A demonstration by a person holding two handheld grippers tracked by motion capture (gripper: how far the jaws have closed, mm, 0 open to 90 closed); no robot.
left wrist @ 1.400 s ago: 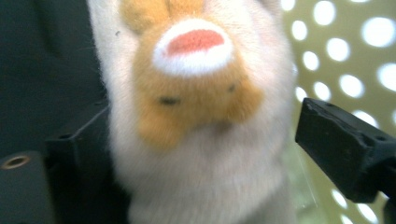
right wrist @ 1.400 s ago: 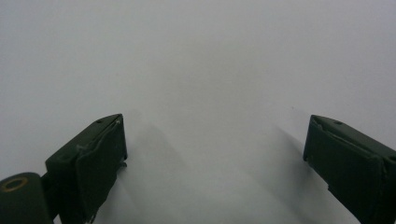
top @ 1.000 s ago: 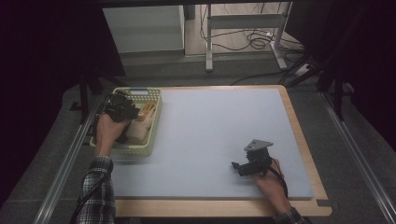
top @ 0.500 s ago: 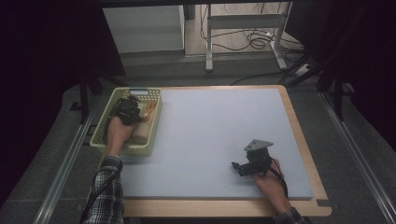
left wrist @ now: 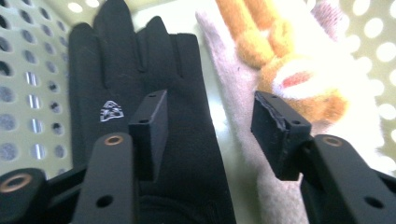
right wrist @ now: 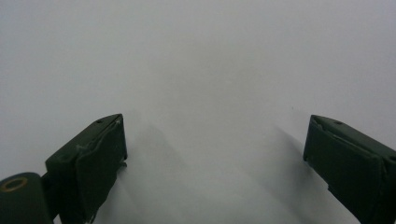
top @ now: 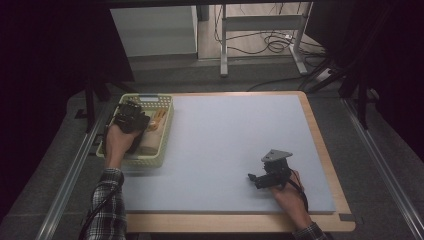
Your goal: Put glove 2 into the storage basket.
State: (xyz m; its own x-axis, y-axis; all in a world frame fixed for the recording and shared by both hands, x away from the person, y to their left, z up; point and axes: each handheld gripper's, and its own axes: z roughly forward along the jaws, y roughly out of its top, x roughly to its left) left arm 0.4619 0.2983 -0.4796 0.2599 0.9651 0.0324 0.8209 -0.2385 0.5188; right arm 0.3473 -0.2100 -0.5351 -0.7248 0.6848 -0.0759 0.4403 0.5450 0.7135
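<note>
A pale green perforated basket (top: 165, 131) stands at the table's left edge. Inside it lie a black glove (left wrist: 135, 79) with a small white logo, a pale pink cloth (left wrist: 243, 135) and an orange and white plush toy (left wrist: 299, 79). My left gripper (top: 131, 118) is lowered into the basket; in the left gripper view it (left wrist: 208, 133) stands open, one jaw over the glove, the other over the pink cloth. My right gripper (top: 260, 178) rests low near the table's front right; in its own view it (right wrist: 215, 154) is open over the bare mat.
A light grey mat (top: 235, 135) covers the wooden table (top: 322, 150). Beyond the far edge are a white cabinet (top: 152, 30), metal table legs and cables on the floor (top: 272, 42). Metal rails run along both sides.
My left gripper has moved forward and down into the basket, closer to the glove. The right gripper has stayed where it was.
</note>
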